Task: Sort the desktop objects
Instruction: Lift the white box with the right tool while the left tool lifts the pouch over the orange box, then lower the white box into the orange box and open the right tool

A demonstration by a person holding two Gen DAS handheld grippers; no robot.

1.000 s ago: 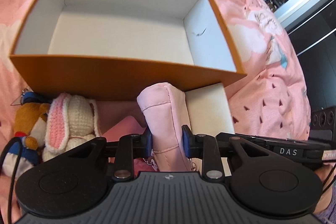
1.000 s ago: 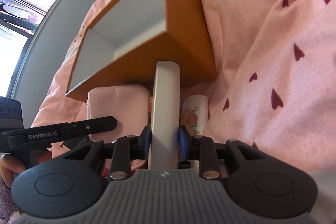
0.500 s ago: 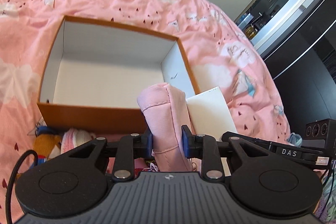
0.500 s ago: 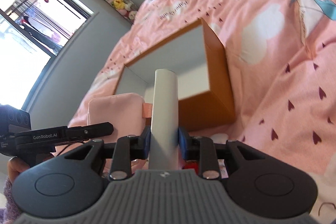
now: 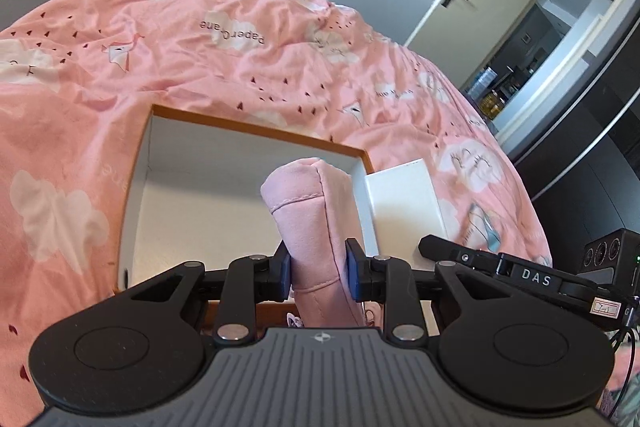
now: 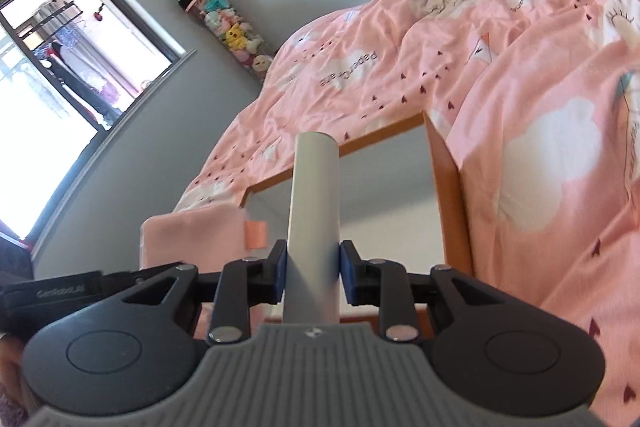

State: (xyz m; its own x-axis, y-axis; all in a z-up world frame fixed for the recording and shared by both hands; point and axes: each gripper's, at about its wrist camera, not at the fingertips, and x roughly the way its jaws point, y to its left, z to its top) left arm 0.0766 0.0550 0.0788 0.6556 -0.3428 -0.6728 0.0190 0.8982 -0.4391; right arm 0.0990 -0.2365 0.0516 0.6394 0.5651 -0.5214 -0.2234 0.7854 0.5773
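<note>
Holding both loads up in front of the orange box (image 5: 256,131), I judge the sort to be at its first delivery rather than anywhere near finished. My left gripper (image 5: 318,269) has its fingers closed tight against the sides of a pink fabric pouch (image 5: 312,215), which stands up between the blue pads with its stitched end pointing toward the box. My right gripper (image 6: 312,267) has its fingers pressed against a flat white box (image 6: 314,203) held edge-on, so from its own camera I see only the narrow edge; from the left wrist view the same item shows as a broad white face just beside the pouch. Both things are off the bed (image 5: 120,67) and carried in the air, near the front wall of the orange box, and I cannot say whether either has crossed its rim yet. What I can see of the box's white interior looks bare, though the pouch and the grippers hide the lower part of it. So nothing appears sorted yet: two items are in hand and remain to be lowered and let go inside. Whether more objects wait below the grippers, I cannot tell from these views.
</note>
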